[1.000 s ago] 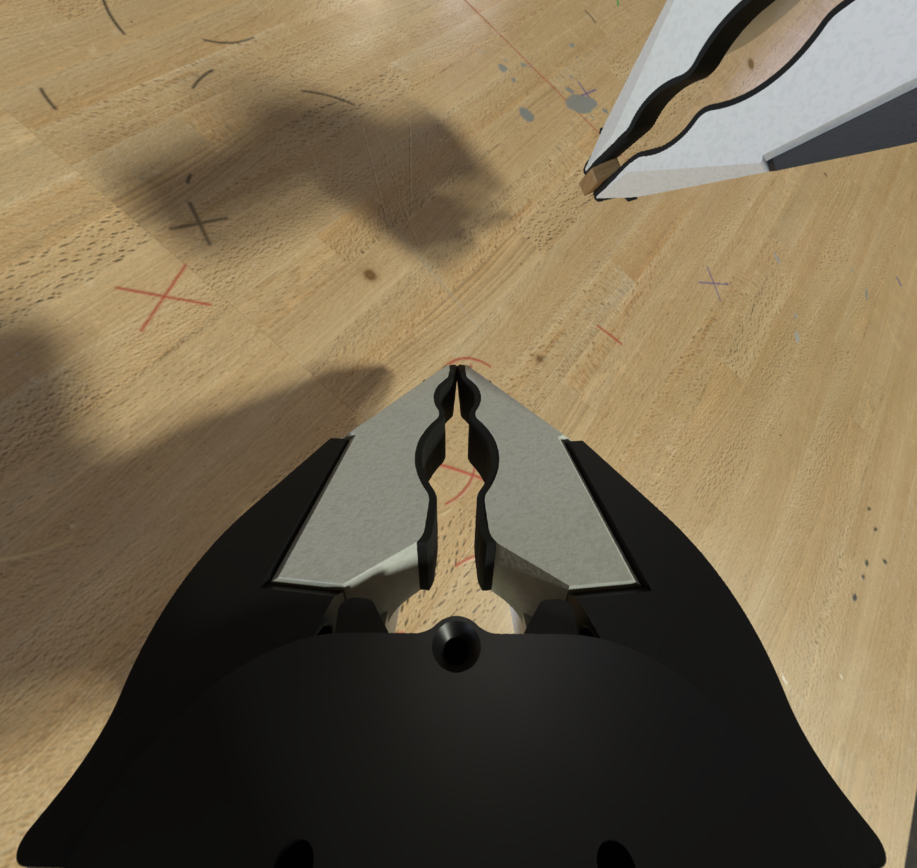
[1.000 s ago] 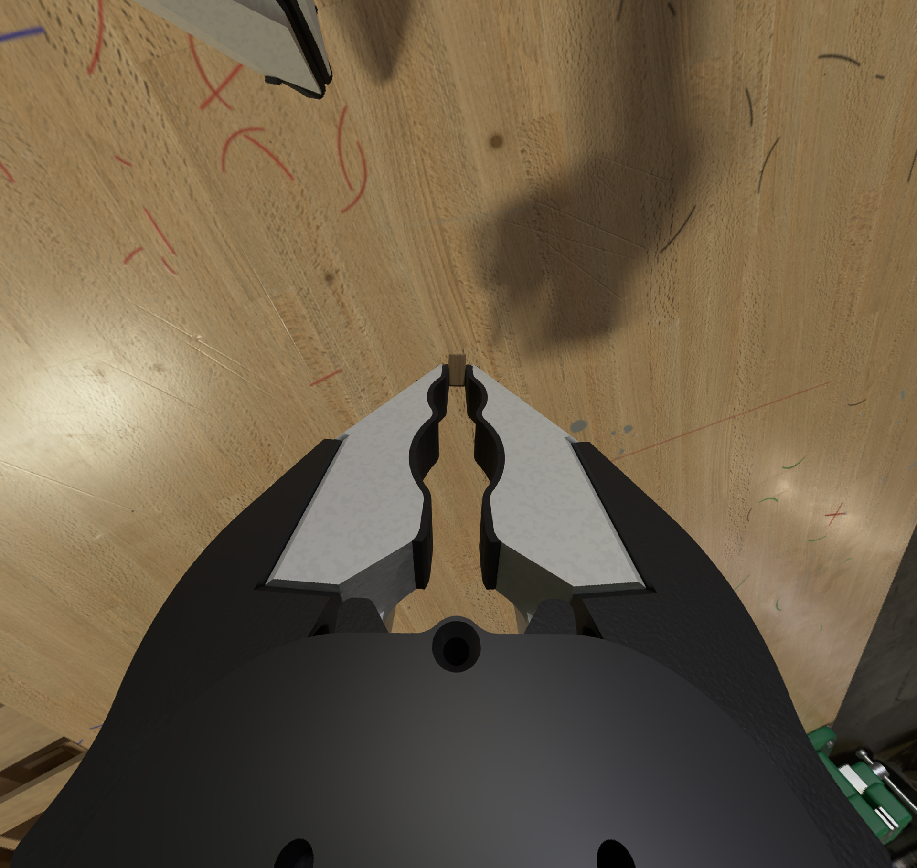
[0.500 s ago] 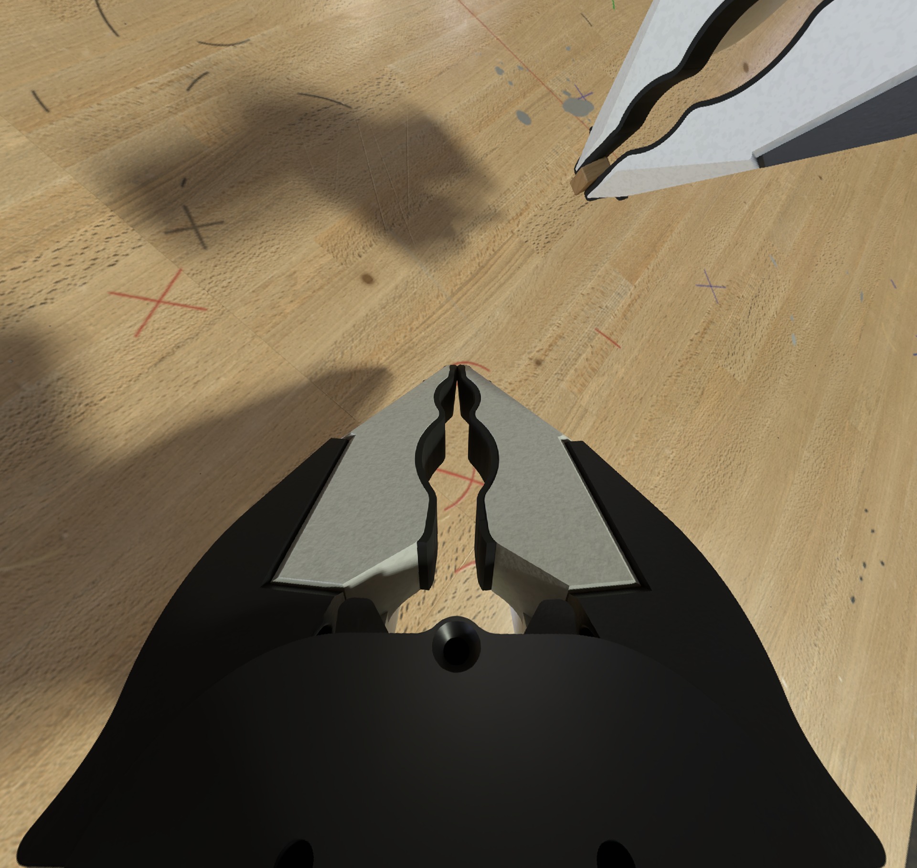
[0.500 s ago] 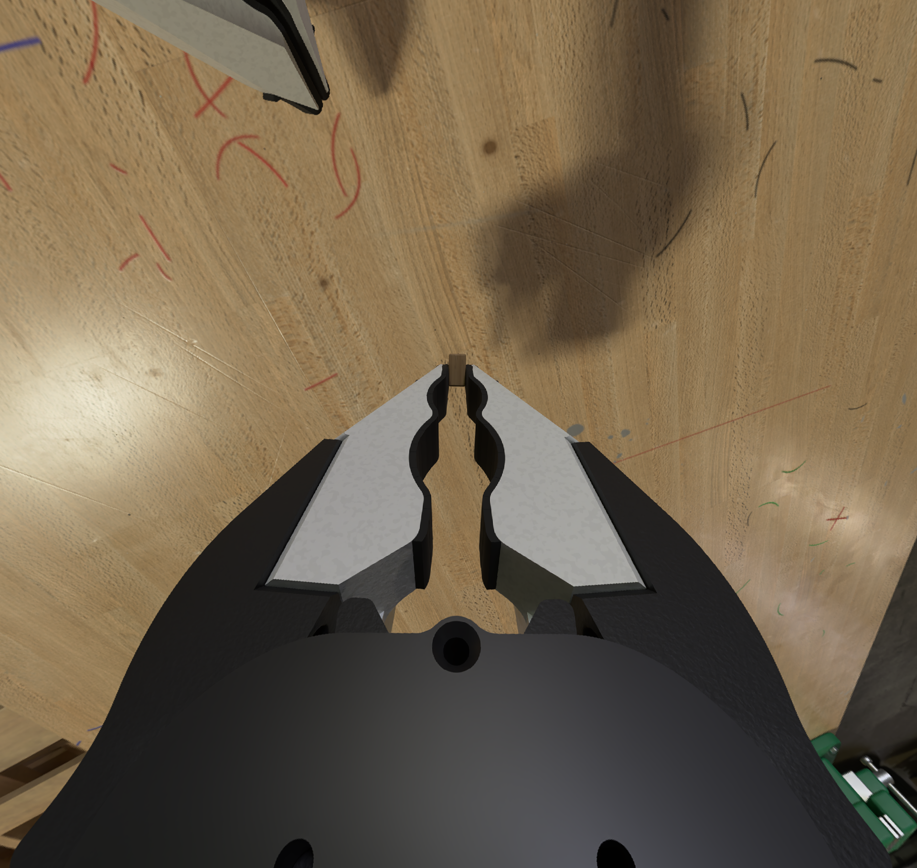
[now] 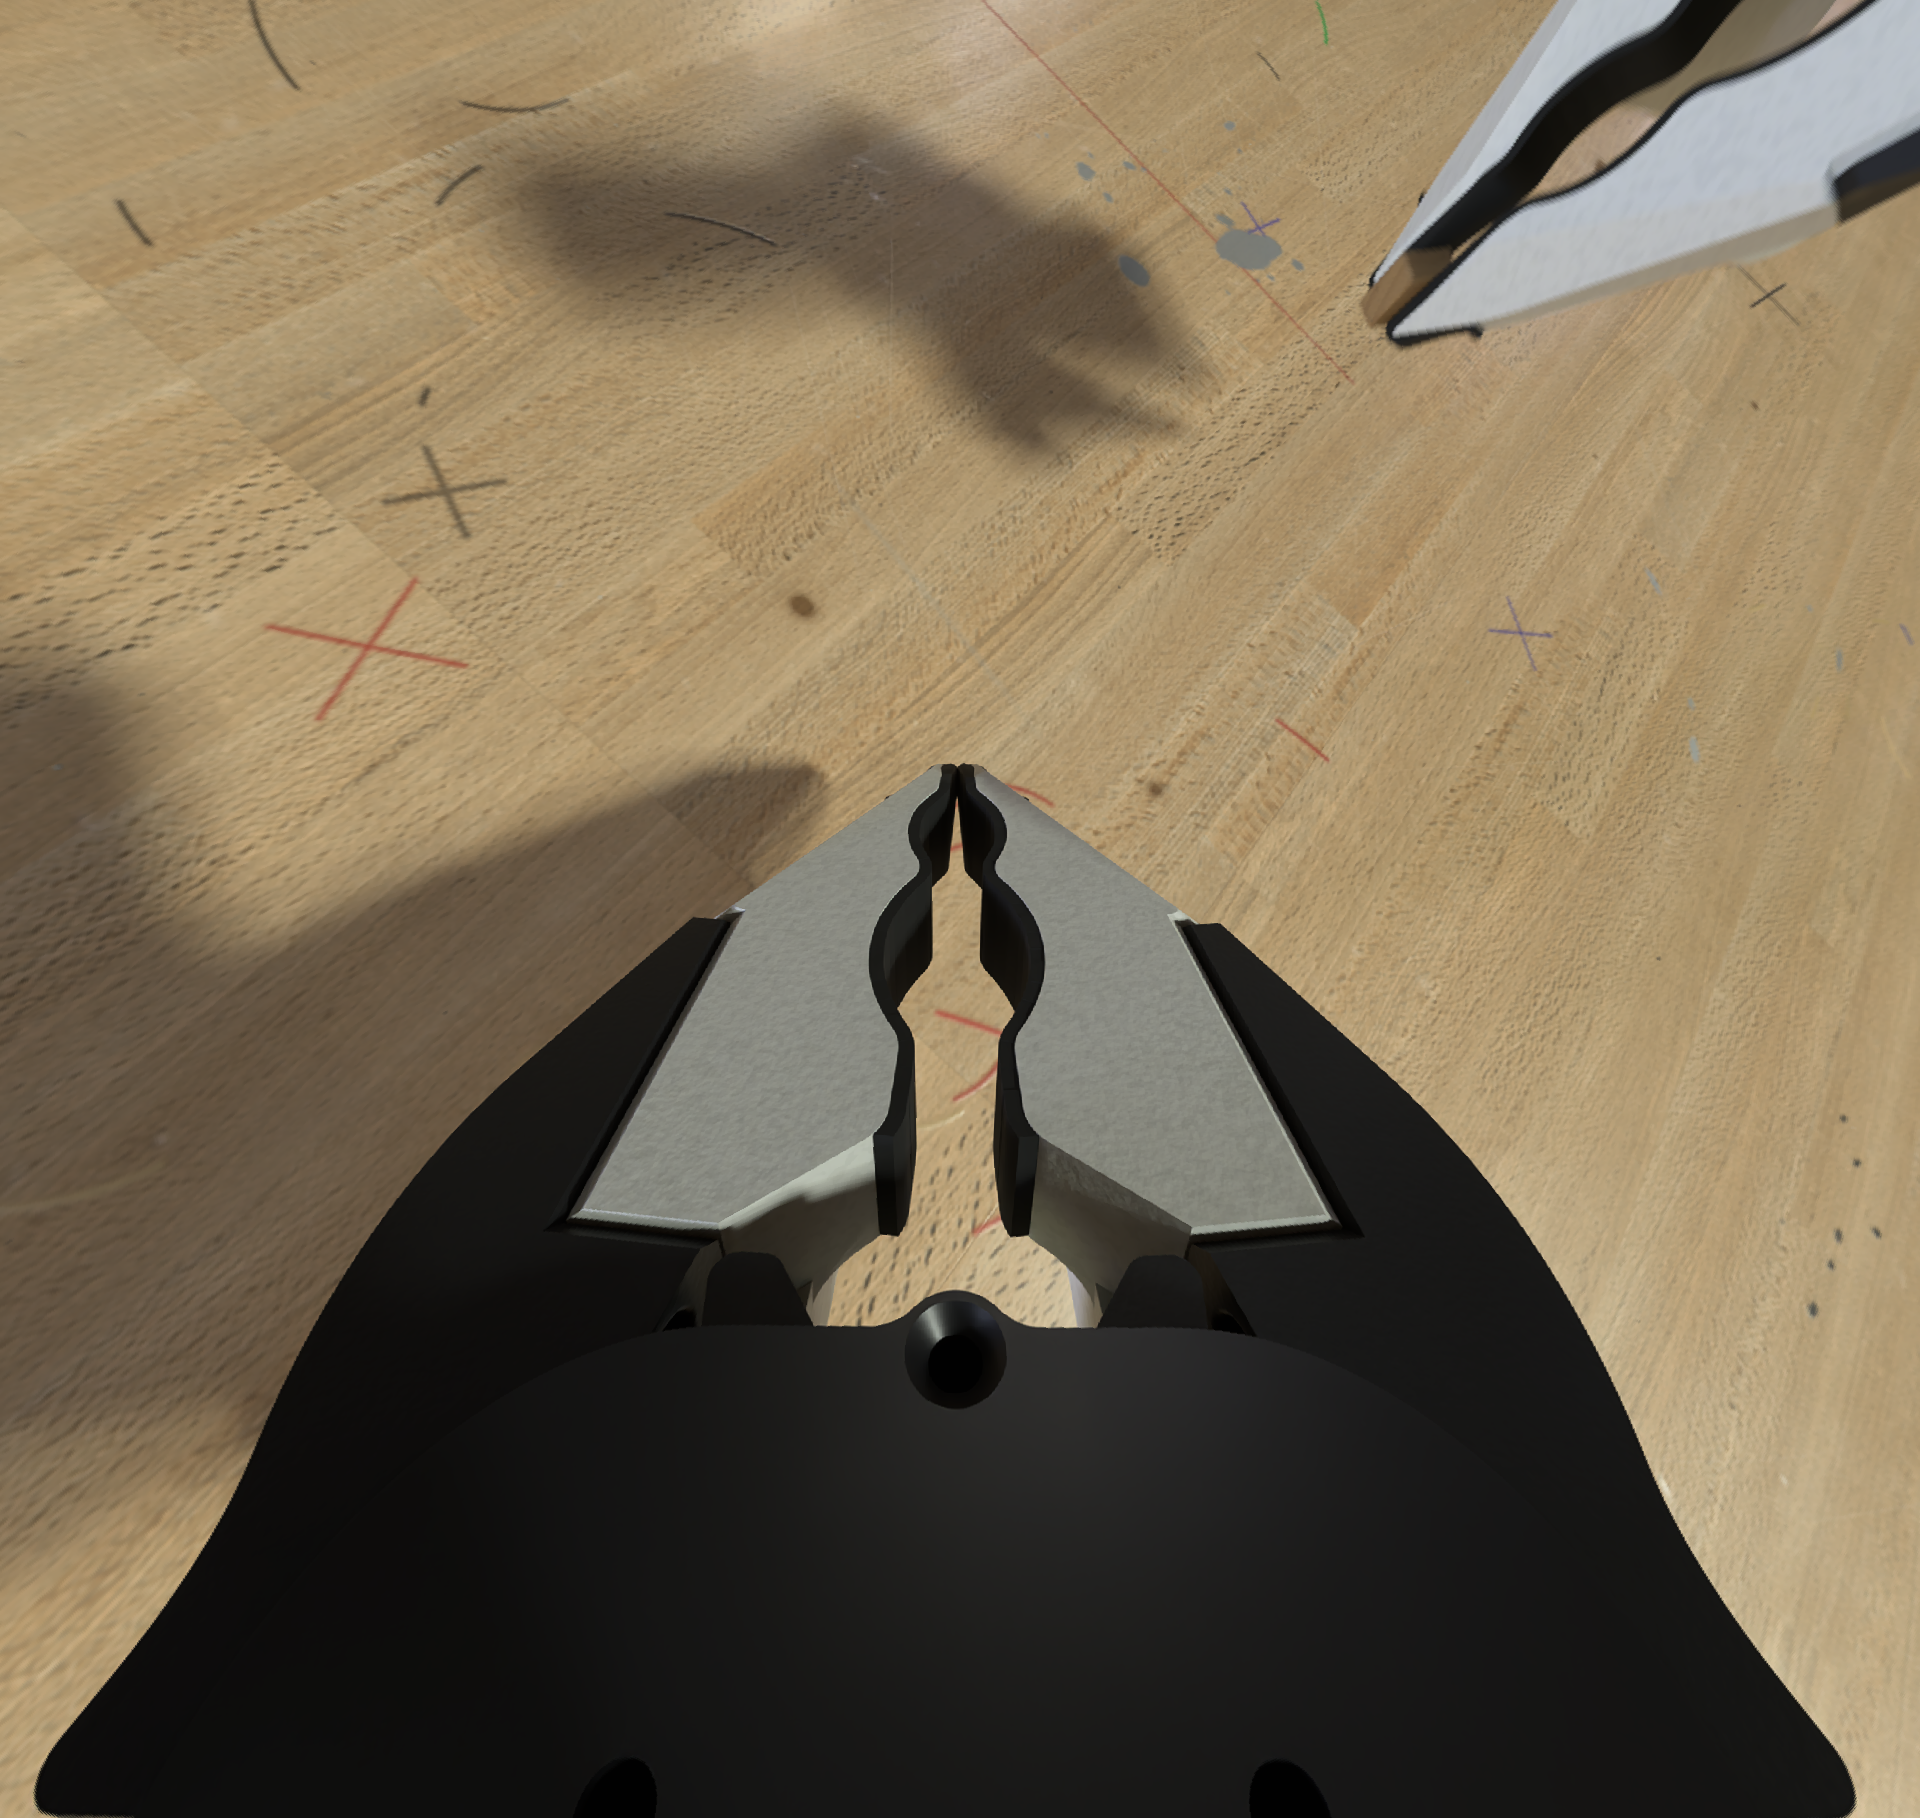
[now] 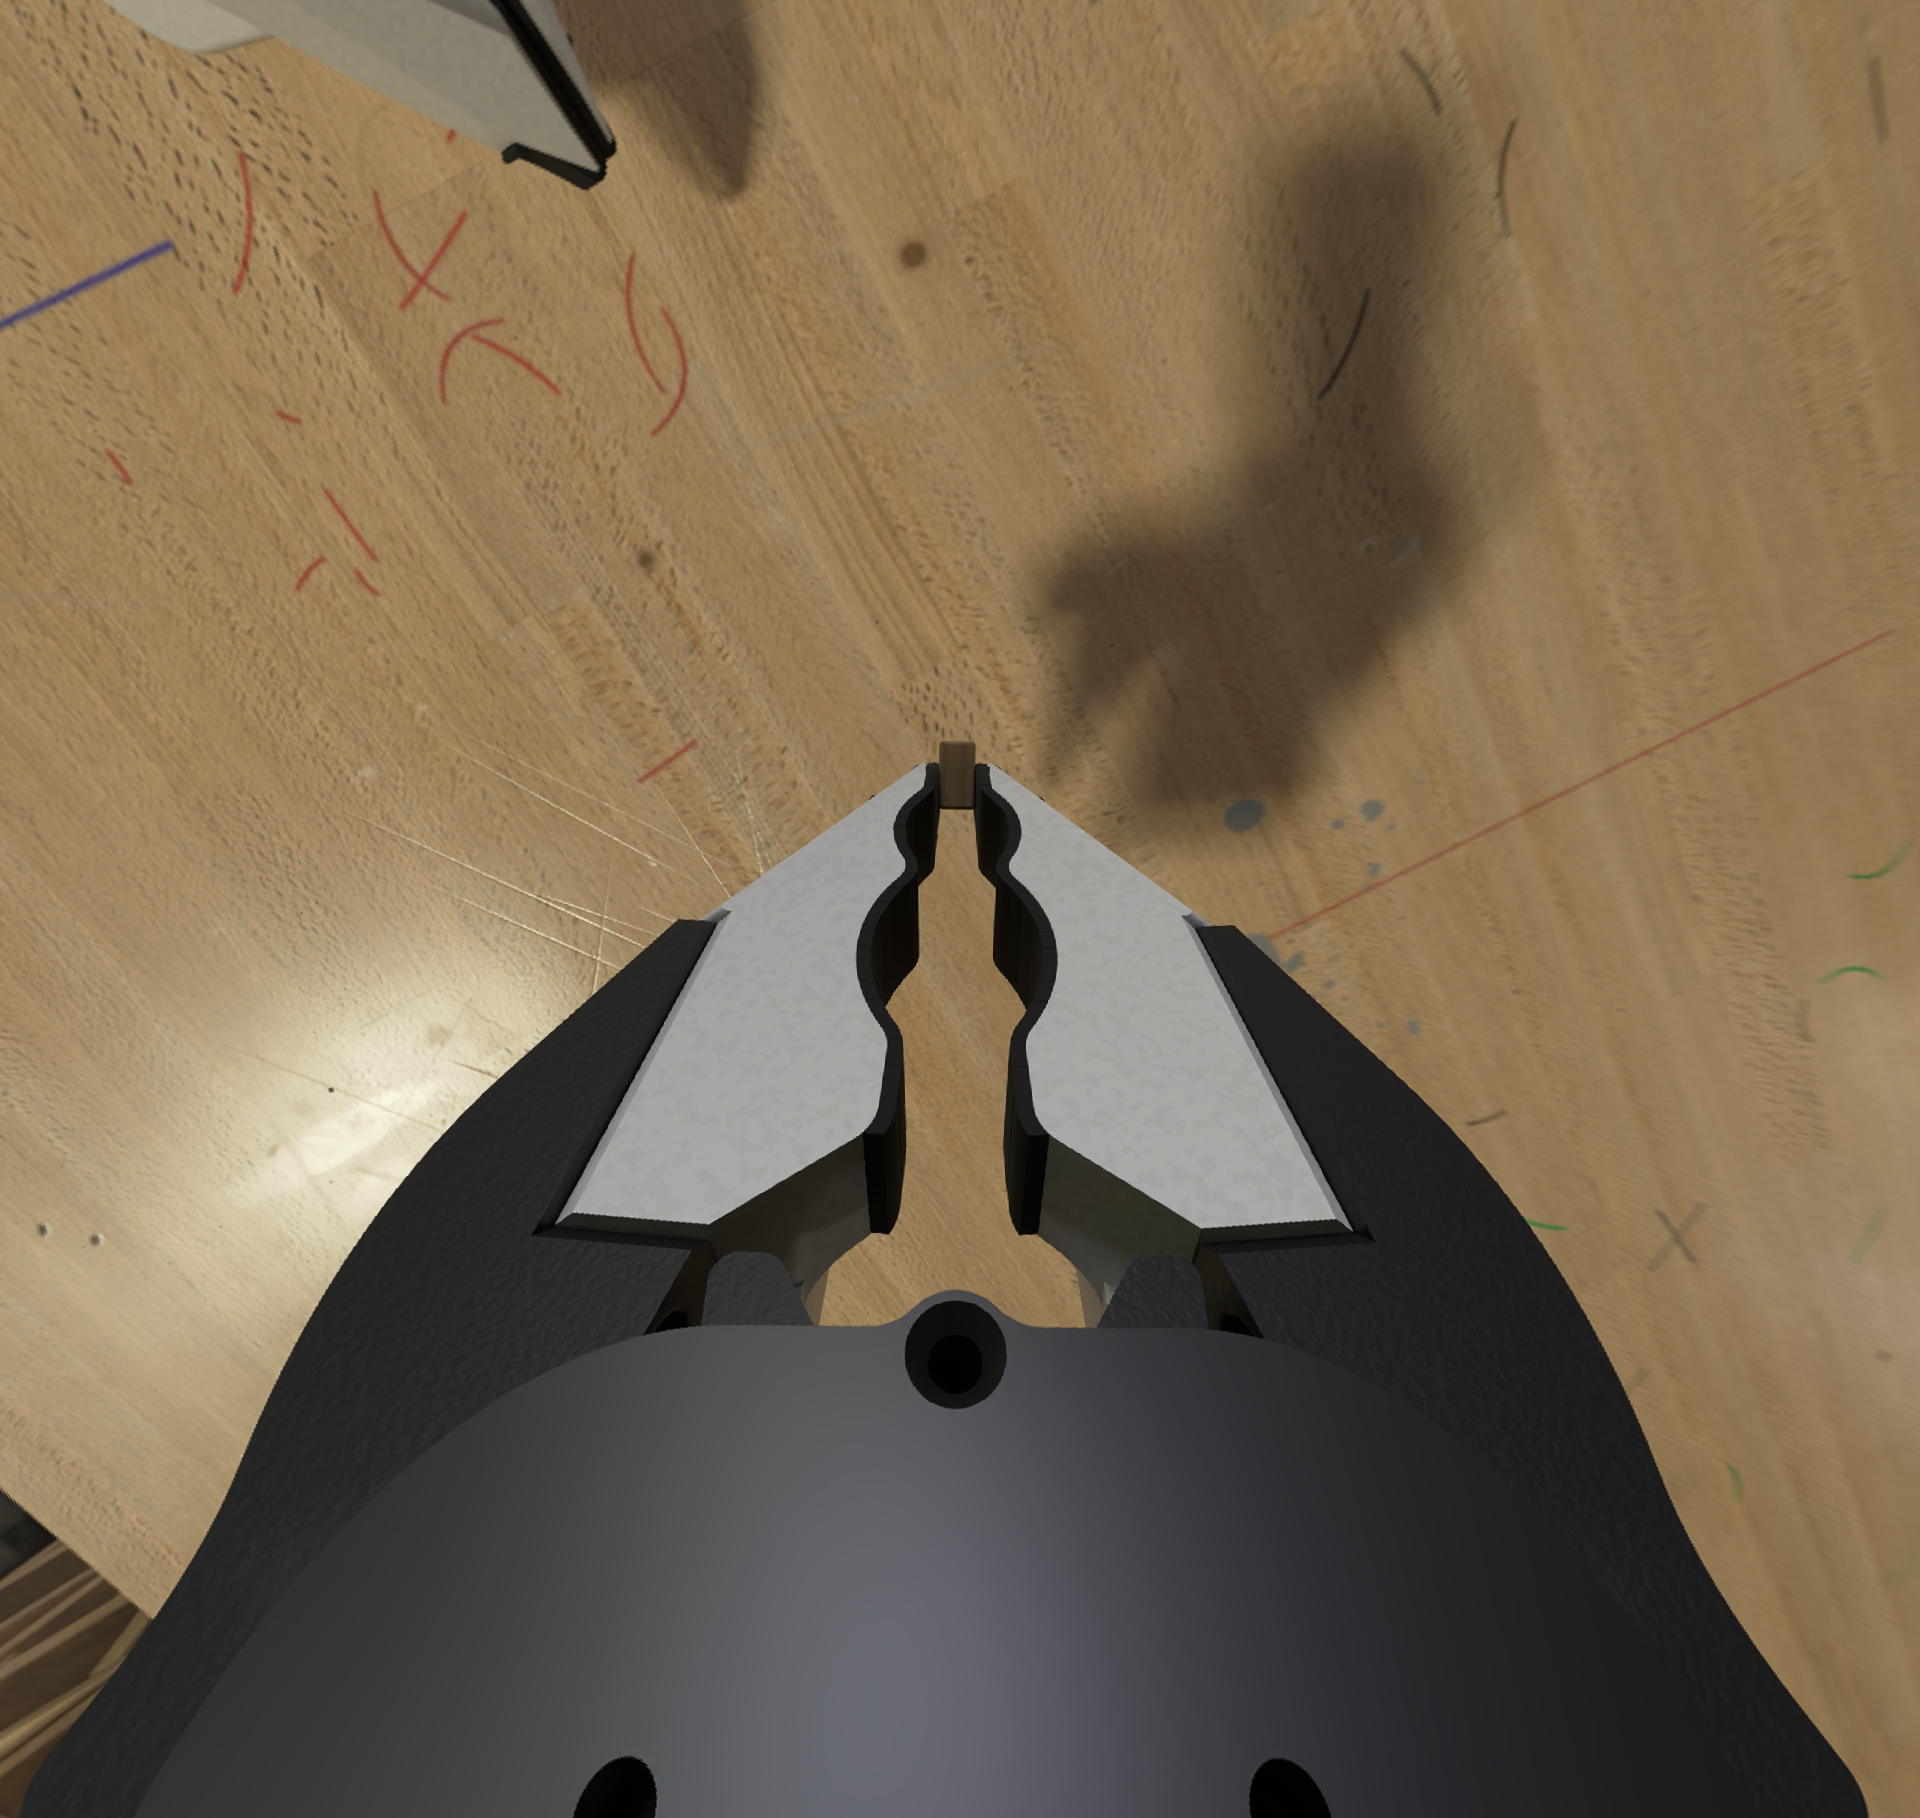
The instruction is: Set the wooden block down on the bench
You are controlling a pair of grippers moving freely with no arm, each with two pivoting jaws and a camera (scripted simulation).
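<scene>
A small brown wooden block (image 6: 956, 776) is pinched between the fingertips of my right gripper (image 6: 956, 783), which is shut on it above the wooden bench (image 6: 727, 625). In the left wrist view the same block (image 5: 1403, 285) shows at the tip of the right gripper (image 5: 1429, 298) at the upper right, held above the bench (image 5: 1143, 542). My left gripper (image 5: 956, 776) is shut and empty, its tips meeting over the bench. It also shows in the right wrist view (image 6: 566, 153) at the upper left.
The bench top bears red, black, green and purple pen marks and grey paint spots (image 5: 1247, 246). Gripper shadows lie on it (image 6: 1299, 521). A bench edge shows at the lower left of the right wrist view (image 6: 73, 1550).
The right gripper with the block has moved right and farther off in the left wrist view. In the right wrist view the bench marks and shadow have shifted, and the vise at the lower right has left view.
</scene>
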